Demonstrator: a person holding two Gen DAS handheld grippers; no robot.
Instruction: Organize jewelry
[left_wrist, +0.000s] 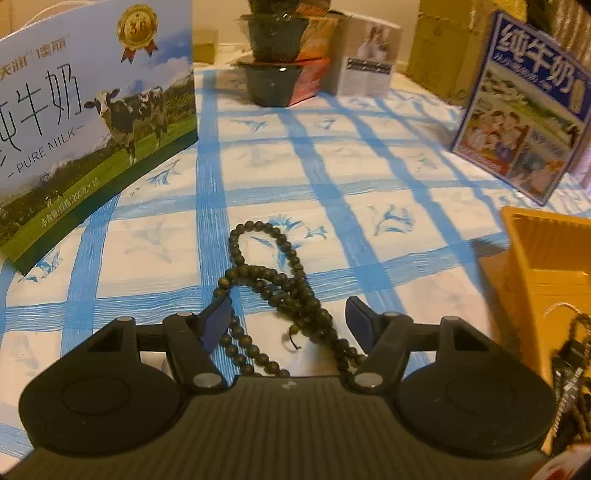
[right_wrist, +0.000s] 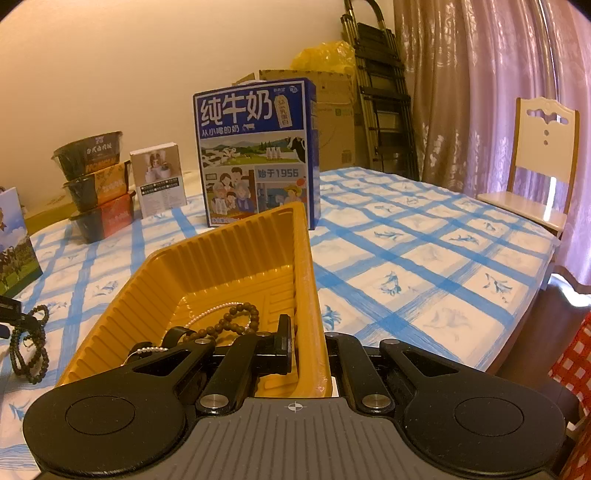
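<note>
A long dark bead necklace lies looped on the blue-checked tablecloth, running back between the fingers of my left gripper, which is open around it. It also shows at the far left of the right wrist view. My right gripper is shut on the right wall of a yellow plastic tray, one finger inside and one outside. In the tray lie a brown bead bracelet, a pearl strand and a dark ring-like piece. The tray's corner shows in the left wrist view.
A pure-milk carton stands at the left, a blue milk box behind the tray, stacked noodle bowls and a small white box at the back. A chair stands by the table's right edge.
</note>
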